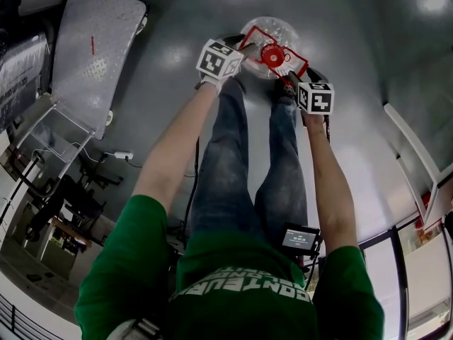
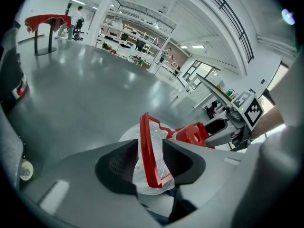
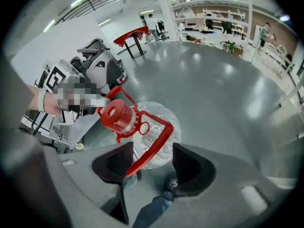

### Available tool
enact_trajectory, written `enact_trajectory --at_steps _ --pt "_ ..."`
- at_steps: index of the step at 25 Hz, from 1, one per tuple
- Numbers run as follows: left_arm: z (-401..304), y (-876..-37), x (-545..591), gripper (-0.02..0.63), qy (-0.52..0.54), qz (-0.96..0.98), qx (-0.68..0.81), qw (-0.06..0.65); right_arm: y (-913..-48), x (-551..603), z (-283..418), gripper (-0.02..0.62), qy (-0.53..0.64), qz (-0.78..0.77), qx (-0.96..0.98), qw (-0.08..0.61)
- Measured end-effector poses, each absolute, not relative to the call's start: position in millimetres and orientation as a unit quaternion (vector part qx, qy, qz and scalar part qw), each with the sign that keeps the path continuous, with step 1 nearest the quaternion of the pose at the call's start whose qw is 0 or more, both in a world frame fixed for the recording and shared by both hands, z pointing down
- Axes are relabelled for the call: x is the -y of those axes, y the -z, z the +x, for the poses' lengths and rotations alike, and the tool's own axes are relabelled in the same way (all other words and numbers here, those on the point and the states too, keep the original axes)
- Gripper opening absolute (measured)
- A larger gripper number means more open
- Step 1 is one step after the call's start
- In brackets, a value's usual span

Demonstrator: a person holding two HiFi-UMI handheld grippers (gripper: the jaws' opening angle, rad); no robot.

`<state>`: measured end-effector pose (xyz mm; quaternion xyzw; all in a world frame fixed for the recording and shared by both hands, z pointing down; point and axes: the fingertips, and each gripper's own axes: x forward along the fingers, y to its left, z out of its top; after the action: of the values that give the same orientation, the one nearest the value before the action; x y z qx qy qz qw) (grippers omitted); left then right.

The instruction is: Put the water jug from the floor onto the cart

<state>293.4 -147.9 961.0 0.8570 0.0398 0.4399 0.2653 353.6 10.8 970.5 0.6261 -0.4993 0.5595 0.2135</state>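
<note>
Grey, glossy floor [image 1: 354,41] lies under everything, and the jug [image 1: 259,28] stands upright on it just ahead of my feet, red cap [image 1: 272,55] on top. The cart [image 1: 92,55] is well apart, off to my left, and the jug is not on it.

Both tongs are down at the jug's red handle [image 2: 148,151]. My left tongs [image 2: 151,159] stand apart with one bar of the handle between the jaws, close to one pad, but I see no squeeze on it. My right tongs [image 3: 153,164] are apart too. The opposite bar slants across their gap, its lower end by one pad, and it isn't clamped either.

So I judge the reach done and the grip not yet made. Left to do: close both tongs on the handle, lift the jug, carry it across and set it on the cart.
</note>
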Motion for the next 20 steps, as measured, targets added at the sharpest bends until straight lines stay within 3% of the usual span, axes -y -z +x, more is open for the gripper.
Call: enact_trajectory --at_steps 5,8,20 --pt "297.4 -965.7 149.7 0.115 -0.443 0.855 -0.036 0.267 -979.6 -9.5 350.7 0.24 -0.579 0.628 0.479 0.202" --pt "299.8 -967.8 153.7 0.084 -0.441 0.853 -0.026 0.277 -982.3 -9.3 347.2 0.192 -0.589 0.627 0.473 0.191" --pt "288.7 -968.6 139.6 0.074 -0.458 0.819 -0.011 0.345 -975.4 -15.1 364.7 0.091 -0.615 0.645 0.436 0.121"
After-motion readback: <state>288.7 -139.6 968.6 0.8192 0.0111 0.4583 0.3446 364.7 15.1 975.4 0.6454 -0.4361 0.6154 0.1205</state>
